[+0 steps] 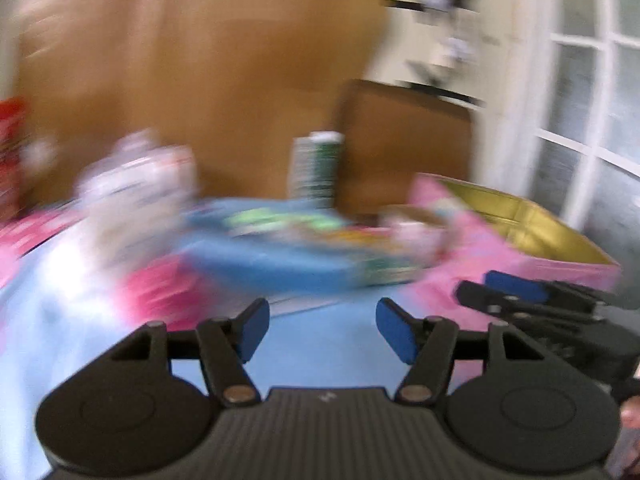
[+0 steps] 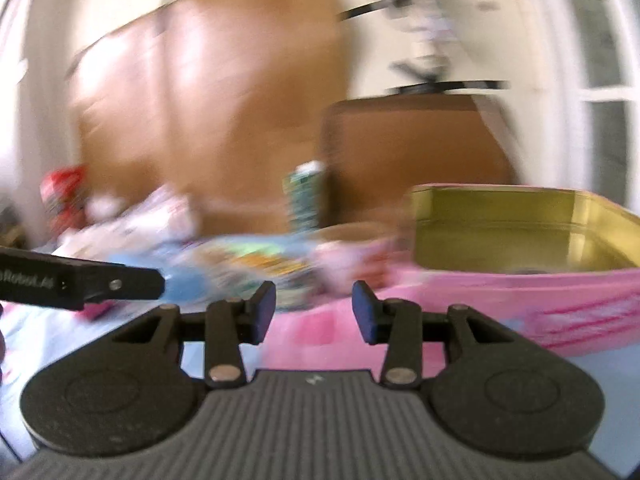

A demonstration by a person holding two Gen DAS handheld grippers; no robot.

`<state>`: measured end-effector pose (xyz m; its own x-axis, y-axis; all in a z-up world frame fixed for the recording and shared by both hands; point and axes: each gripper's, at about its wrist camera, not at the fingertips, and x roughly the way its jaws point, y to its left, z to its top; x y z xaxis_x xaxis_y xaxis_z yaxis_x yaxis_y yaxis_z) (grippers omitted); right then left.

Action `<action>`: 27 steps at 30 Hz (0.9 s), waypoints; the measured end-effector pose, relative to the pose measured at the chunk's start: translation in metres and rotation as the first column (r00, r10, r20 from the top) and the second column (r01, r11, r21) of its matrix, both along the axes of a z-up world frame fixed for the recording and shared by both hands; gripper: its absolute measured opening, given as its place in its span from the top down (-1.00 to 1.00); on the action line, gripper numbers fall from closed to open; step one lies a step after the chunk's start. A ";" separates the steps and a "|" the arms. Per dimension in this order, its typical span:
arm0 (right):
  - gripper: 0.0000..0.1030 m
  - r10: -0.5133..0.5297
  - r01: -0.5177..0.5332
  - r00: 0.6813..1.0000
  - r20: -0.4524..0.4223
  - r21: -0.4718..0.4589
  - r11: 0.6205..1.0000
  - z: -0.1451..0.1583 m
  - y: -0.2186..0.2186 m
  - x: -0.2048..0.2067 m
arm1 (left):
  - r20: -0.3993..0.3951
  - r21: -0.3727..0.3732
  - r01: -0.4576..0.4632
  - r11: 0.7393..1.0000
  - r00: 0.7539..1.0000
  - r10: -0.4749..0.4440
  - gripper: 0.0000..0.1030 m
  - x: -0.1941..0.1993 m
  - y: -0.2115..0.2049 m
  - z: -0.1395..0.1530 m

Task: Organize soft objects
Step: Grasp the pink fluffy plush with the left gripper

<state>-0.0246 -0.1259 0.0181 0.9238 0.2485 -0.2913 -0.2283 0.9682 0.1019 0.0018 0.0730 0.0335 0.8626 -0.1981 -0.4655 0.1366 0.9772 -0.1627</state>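
Both views are motion-blurred. My left gripper [image 1: 322,330] is open and empty above a light blue surface [image 1: 320,352]. My right gripper [image 2: 314,310] is open and empty, just in front of a pink tin with a gold inside [image 2: 520,232]. The tin also shows in the left wrist view [image 1: 532,224], with the right gripper's fingers [image 1: 516,286] in front of it. A blurred pile of soft, colourful items lies beyond both grippers: a white one [image 1: 136,188], a blue one [image 1: 260,256], a pink one [image 1: 164,292]. What each is, I cannot tell.
A green and white carton [image 1: 316,164] stands upright behind the pile. A brown cardboard box [image 1: 408,148] and a brown wooden panel [image 1: 220,72] rise at the back. A red item [image 2: 64,192] sits far left. A window [image 1: 592,120] is on the right.
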 end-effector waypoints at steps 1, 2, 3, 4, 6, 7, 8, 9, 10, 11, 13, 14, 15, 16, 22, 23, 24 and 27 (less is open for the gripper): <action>0.13 0.049 -0.049 0.999 -0.017 -0.007 0.999 0.000 0.012 0.003 | -0.008 -0.020 -0.054 0.998 0.999 0.054 -0.19 -0.005 0.019 -0.002; 0.13 0.100 -0.100 0.994 -0.035 -0.011 0.995 0.002 0.025 0.007 | -0.020 -0.047 -0.118 0.992 0.993 0.117 -0.19 -0.010 0.041 -0.005; 0.13 0.153 -0.154 0.987 -0.049 -0.017 0.988 0.004 0.039 0.012 | -0.032 -0.073 -0.167 0.983 0.986 0.165 -0.19 -0.013 0.058 -0.006; 0.12 0.203 -0.205 0.977 -0.059 -0.025 0.978 0.007 0.053 0.016 | -0.041 -0.106 -0.210 0.972 0.977 0.207 -0.19 -0.017 0.076 -0.007; 0.11 0.295 -0.299 0.953 -0.070 -0.052 0.953 0.011 0.083 0.025 | -0.043 -0.165 -0.263 0.950 0.965 0.260 -0.19 -0.026 0.101 -0.005; 0.11 0.332 -0.338 0.940 -0.082 -0.072 0.938 0.013 0.100 0.031 | -0.034 -0.179 -0.282 0.943 0.959 0.281 -0.19 -0.032 0.112 -0.004; 0.10 0.359 -0.367 0.928 -0.100 -0.089 0.926 0.013 0.115 0.037 | -0.026 -0.180 -0.295 0.938 0.955 0.296 -0.19 -0.038 0.119 -0.003; 0.07 0.388 -0.400 0.914 -0.117 -0.105 0.910 0.013 0.132 0.043 | -0.019 -0.177 -0.305 0.936 0.952 0.307 -0.19 -0.042 0.124 -0.002; -0.09 0.411 -0.425 0.903 -0.126 -0.118 0.897 0.009 0.146 0.042 | -0.017 -0.176 -0.308 0.935 0.951 0.310 -0.19 -0.045 0.126 -0.002; -0.20 0.426 -0.442 0.895 -0.133 -0.135 0.887 0.007 0.159 0.046 | -0.016 -0.178 -0.308 0.935 0.951 0.310 -0.19 -0.048 0.128 -0.001; -0.53 0.415 -0.435 0.899 -0.136 -0.196 0.879 0.002 0.185 0.056 | -0.020 -0.185 -0.306 0.934 0.951 0.308 -0.21 -0.052 0.131 -0.002; -0.50 0.399 -0.420 0.907 -0.133 -0.223 0.880 -0.002 0.195 0.061 | -0.022 -0.189 -0.300 0.935 0.953 0.302 -0.24 -0.055 0.133 -0.004; -0.21 0.391 -0.416 0.909 -0.144 -0.236 0.878 -0.005 0.201 0.067 | -0.024 -0.192 -0.294 0.936 0.955 0.295 -0.26 -0.055 0.131 -0.004; -0.13 0.394 -0.427 0.902 -0.179 -0.226 0.875 -0.008 0.205 0.073 | -0.027 -0.193 -0.284 0.939 0.958 0.284 -0.26 -0.054 0.128 -0.004; -0.12 0.435 -0.451 0.892 -0.121 -0.279 0.848 0.005 0.171 0.019 | -0.041 -0.229 -0.109 0.967 0.994 0.102 -0.26 -0.037 0.092 -0.008; -0.12 0.432 -0.442 0.896 -0.104 -0.319 0.839 0.004 0.161 0.008 | -0.043 -0.241 -0.058 0.969 0.998 0.049 -0.26 -0.032 0.082 -0.009; -0.13 0.423 -0.426 0.901 -0.090 -0.354 0.832 0.001 0.151 -0.005 | -0.044 -0.247 -0.014 0.969 0.999 0.003 -0.26 -0.029 0.072 -0.009; -0.14 0.354 -0.354 0.932 -0.078 -0.413 0.839 -0.010 0.114 -0.032 | -0.046 -0.249 0.125 0.960 0.989 -0.141 -0.26 -0.019 0.036 -0.007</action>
<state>-0.0570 -0.0119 0.0082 0.7965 0.4153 -0.4394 -0.5634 0.7736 -0.2900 -0.0176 0.1092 0.0261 0.7912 -0.4238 -0.4409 0.2448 0.8802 -0.4067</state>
